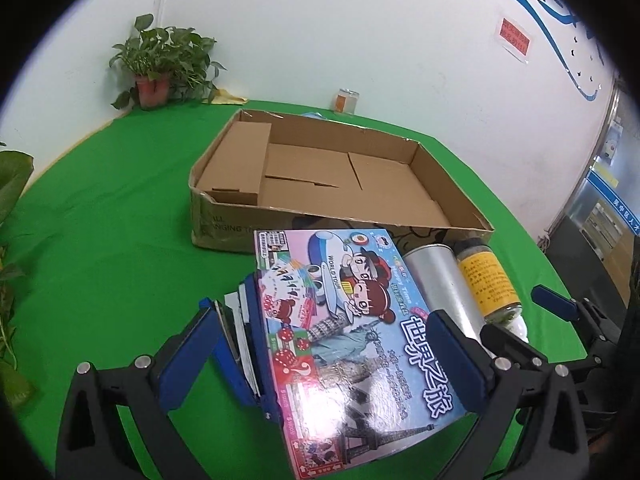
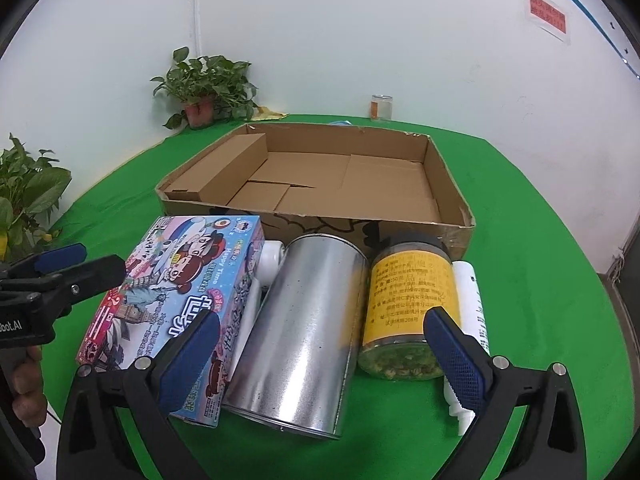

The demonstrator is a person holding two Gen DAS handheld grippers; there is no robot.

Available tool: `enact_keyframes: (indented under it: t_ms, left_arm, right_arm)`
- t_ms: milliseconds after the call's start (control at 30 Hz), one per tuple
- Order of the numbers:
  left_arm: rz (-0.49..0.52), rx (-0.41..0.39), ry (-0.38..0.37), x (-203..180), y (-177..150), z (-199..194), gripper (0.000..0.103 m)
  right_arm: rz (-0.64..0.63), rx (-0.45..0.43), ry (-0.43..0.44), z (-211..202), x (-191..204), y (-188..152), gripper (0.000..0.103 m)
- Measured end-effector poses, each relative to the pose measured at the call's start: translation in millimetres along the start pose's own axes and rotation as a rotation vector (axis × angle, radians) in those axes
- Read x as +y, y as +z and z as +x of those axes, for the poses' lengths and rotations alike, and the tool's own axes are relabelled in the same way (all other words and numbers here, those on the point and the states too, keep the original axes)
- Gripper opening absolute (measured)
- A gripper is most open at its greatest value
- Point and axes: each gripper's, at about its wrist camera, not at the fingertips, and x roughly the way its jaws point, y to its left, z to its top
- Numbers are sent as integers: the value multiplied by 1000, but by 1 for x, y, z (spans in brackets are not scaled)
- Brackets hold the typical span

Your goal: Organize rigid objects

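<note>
From the left wrist, your left tool (image 1: 320,344) is spread wide around the game box (image 1: 352,340) lying on the green worktop (image 1: 120,220) before the cardboard tray (image 1: 340,176). From the right wrist, your right tool (image 2: 320,344) gapes over the metal can (image 2: 308,328) beside the yellow-labelled jar (image 2: 408,304).

The worktop (image 2: 520,208) is covered in bright green. On it sits a plain brown cardboard box (image 2: 452,184). In front of the box, a game box (image 1: 344,320) shows cartoon children, an aeroplane and red dice on pink and light blue. Beside it lie a bare silver can (image 2: 300,332) and a dark-lidded jar (image 2: 408,300) with a yellow label. Each claw carries dark blue pads (image 2: 456,356) on black arms.
</note>
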Motion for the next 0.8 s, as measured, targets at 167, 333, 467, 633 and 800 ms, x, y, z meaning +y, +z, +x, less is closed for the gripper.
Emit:
enact_keyframes:
  t_ms: [167,333,467,633,800]
  left_arm:
    - [-4,45,-19,1,-4,7,102]
    - [-53,128,-61,11,-9,20,102]
    - [-105,187,-148,21,-13,29,102]
    - [-164,242,-239,28,-15,42,101]
    - [-162,285,-226,29,-12,52,101]
  right_arm:
    - [-41,-23,86,-6,4,-3,102]
    - [-42,8,287,-4,10,-8,101]
    - [-99,23,378,-2,30,-9,99]
    - [-141,111,377,21,51,-3,92]
    - [-142,204,362,45,64,2,82]
